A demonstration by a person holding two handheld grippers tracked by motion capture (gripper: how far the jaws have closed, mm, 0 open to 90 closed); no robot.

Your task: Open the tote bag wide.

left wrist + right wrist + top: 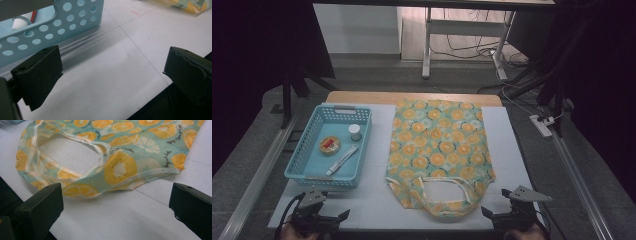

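The tote bag (pixel 439 145) lies lengthwise, handles toward both wide-apart, empty hand-held grippers.

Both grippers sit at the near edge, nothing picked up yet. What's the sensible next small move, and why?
Probably ease the right gripper forward to the bag handle. Its jaws stand open and empty, and the handle lies flat just ahead of them. The left gripper, also open, faces the basket.

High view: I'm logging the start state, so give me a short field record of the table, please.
surface: white table top
bag: fruit-print tote bag lying flat, handles toward the person
basket: blue basket left of the bag
basket contents: small white jar, round tin, tube
left hand-held gripper: open, holding nothing
right hand-held gripper: open, holding nothing
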